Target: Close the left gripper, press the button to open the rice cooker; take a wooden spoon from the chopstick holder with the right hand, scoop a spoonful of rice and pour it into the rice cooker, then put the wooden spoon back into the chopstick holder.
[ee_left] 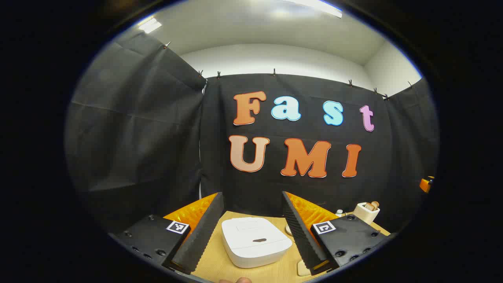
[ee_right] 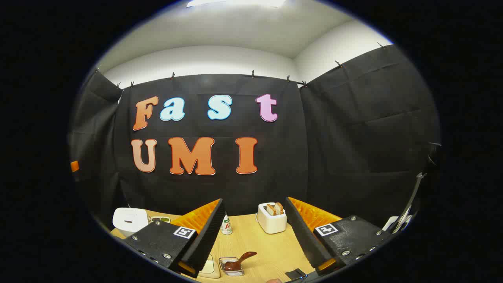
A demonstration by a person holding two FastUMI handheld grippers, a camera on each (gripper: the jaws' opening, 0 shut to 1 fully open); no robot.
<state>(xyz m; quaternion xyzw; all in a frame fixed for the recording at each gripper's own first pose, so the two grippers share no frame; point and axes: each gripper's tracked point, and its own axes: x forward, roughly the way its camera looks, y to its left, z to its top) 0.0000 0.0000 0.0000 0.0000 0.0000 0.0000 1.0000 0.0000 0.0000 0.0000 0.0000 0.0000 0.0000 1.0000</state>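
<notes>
The left gripper view looks forward and slightly down from above the near edge of the wooden table (ee_left: 220, 263), facing the black cloth back wall. Its own two fingers frame the white rice cooker (ee_left: 255, 241), which lies close and nearly centred. The right gripper view sits at a similar height, farther to the right, also facing the back wall, and takes in the booth's right side wall. Between its fingers stands the white holder (ee_right: 272, 220), somewhat farther off. Both views share the tabletop, the back wall, the rice cooker (ee_right: 129, 220) and the holder (ee_left: 366, 212).
</notes>
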